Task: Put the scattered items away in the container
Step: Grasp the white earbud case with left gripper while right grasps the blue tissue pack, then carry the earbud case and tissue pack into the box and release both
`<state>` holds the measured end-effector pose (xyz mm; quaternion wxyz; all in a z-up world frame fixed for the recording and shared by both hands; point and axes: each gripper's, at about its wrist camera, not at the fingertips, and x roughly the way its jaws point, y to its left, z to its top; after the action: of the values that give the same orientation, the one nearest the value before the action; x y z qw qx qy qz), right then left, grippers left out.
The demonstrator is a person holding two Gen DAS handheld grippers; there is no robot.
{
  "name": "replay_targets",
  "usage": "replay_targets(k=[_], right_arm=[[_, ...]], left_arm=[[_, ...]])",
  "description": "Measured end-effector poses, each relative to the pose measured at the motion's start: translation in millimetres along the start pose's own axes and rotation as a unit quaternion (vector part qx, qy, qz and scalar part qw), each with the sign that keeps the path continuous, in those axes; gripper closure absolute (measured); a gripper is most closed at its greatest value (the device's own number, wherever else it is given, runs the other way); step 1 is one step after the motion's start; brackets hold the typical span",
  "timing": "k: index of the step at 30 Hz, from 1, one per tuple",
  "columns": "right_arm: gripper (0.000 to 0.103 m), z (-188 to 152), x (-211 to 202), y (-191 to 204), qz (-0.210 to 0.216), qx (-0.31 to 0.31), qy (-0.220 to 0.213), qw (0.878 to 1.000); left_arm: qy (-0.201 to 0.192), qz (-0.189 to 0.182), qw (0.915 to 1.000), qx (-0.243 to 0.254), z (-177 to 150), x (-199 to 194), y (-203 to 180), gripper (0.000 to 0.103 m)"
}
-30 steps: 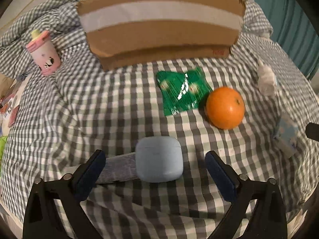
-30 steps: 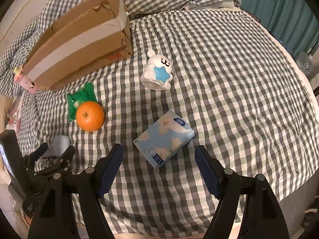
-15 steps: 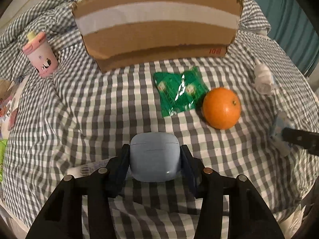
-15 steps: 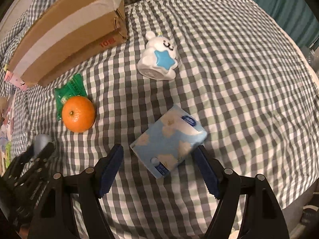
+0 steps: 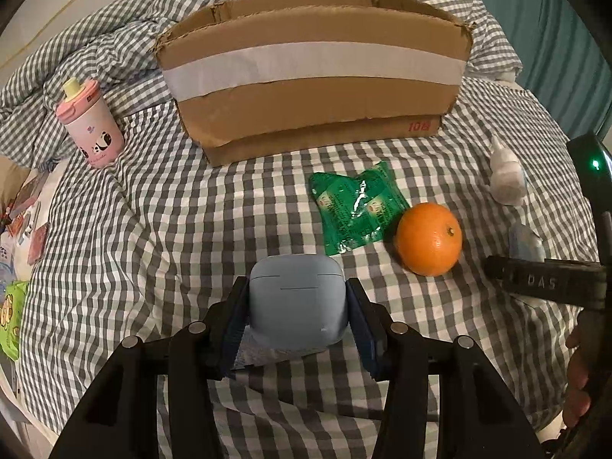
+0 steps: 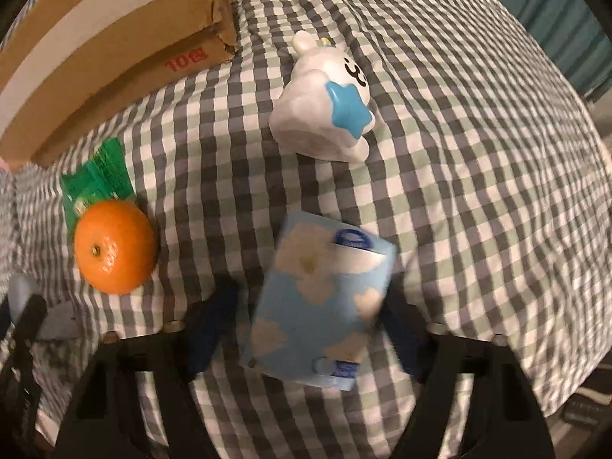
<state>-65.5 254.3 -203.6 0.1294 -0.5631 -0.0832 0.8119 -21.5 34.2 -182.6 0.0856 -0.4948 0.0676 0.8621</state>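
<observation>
L gripper [image 5: 297,319] clamps blue case [image 5: 297,302]; R gripper [image 6: 306,329] closing round tissue pack [image 6: 321,302], maybe touching.

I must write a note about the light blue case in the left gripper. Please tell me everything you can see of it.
The light blue case is a small rounded box of smooth, matte plastic as it looks, with a thin lid seam near its top; the lid is closed. It stands between the pads of the left gripper, which press on its two sides. Under it lies a grey paper-like piece on the checked bedcover. Nothing else touches it.
</observation>
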Motion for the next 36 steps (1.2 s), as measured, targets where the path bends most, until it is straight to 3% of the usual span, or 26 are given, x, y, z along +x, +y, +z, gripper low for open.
replay_targets(k=[6,18,30,36], right_arm=[[0.045,-7.8,-27.0,0.1,0.013,-0.013,-0.016,1.000],[0.045,-9.9,-142.8,31.4,0.046,-0.058,-0.123,0.990],[0.045,14.0,-167.7,51.0,0.062,-0.081,-0.148,0.984],[0.045,42.0,-190.2,64.6,0.072,-0.099,-0.173,0.977]], left_arm=[[0.004,0.003,1.0000,-0.005,-0.2,-2.7,3.6,0.052],[-0.036,0.001,0.9990,-0.026,24.7,-51.4,21.4,0.052],[-0.061,0.001,0.9974,-0.037,60.9,-72.6,37.3,0.052],[-0.065,0.002,0.9970,-0.043,89.1,-74.8,42.1,0.052]])
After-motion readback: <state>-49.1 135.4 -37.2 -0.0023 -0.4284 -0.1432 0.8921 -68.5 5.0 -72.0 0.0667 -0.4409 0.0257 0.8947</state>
